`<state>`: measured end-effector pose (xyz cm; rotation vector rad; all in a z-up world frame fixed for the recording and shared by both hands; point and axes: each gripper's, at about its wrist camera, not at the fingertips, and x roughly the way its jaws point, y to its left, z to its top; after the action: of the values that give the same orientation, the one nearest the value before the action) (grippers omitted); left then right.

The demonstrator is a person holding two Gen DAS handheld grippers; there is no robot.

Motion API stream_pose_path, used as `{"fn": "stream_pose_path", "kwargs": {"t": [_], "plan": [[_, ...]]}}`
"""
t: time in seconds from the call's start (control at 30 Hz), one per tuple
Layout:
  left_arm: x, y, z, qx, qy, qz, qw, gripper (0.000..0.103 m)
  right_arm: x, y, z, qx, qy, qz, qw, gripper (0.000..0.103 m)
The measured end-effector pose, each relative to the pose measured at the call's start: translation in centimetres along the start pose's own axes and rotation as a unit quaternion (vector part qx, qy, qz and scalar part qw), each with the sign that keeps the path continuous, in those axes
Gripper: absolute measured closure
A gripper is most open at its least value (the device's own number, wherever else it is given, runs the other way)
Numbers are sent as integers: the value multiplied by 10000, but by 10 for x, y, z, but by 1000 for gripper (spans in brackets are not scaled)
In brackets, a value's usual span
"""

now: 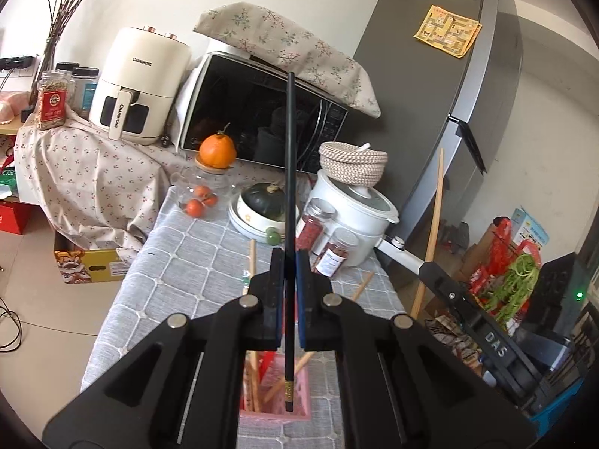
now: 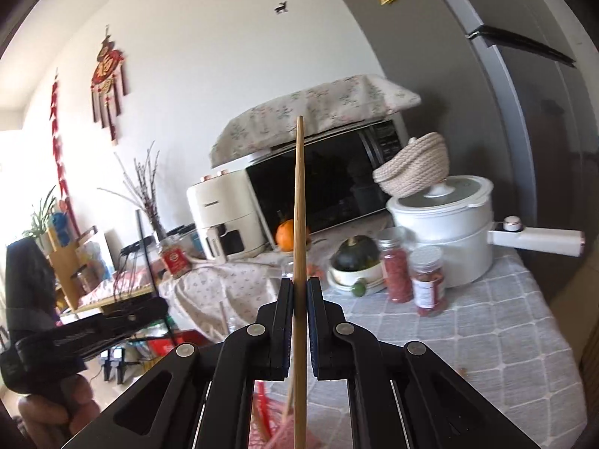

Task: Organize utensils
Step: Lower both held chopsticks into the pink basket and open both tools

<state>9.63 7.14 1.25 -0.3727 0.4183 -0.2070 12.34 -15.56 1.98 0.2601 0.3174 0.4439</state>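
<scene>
My left gripper (image 1: 288, 258) is shut on a black chopstick (image 1: 289, 172) that stands nearly upright, its gold-banded lower end hanging over a pink basket (image 1: 299, 396) with several wooden chopsticks in it. My right gripper (image 2: 299, 286) is shut on a wooden chopstick (image 2: 298, 202), also upright, above the pink basket (image 2: 288, 434) at the bottom edge. In the left wrist view the right gripper's body (image 1: 486, 333) shows at the right with its wooden chopstick (image 1: 434, 220). Loose wooden chopsticks (image 1: 251, 258) lie on the grey checked tablecloth (image 1: 179, 269).
At the back of the table stand a white pot (image 1: 359, 202) with a rope basket on it, two spice jars (image 1: 329, 254), a squash in a bowl (image 1: 262, 205), a glass jar with an orange (image 1: 217, 153), a microwave (image 1: 262, 119) and an air fryer (image 1: 138, 82). A grey fridge (image 1: 449, 75) stands at the right.
</scene>
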Motion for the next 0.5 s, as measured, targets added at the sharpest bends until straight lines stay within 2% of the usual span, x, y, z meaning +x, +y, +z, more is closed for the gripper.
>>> {"fn": "stream_pose_path", "kwargs": {"t": [0.1, 0.23, 0.4, 0.5], "plan": [[9, 0, -5, 241, 12, 204, 9995, 97, 12, 14, -6, -154, 26, 17, 9999, 96], [19, -1, -13, 470, 131, 275, 9984, 96, 22, 26, -14, -262, 60, 45, 9996, 96], [36, 3, -25, 507, 515, 481, 9962, 96, 29, 31, -25, -358, 142, 47, 9992, 96], [43, 7, -29, 469, 782, 484, 9947, 96, 34, 30, -28, -332, 184, 57, 9993, 96]]}}
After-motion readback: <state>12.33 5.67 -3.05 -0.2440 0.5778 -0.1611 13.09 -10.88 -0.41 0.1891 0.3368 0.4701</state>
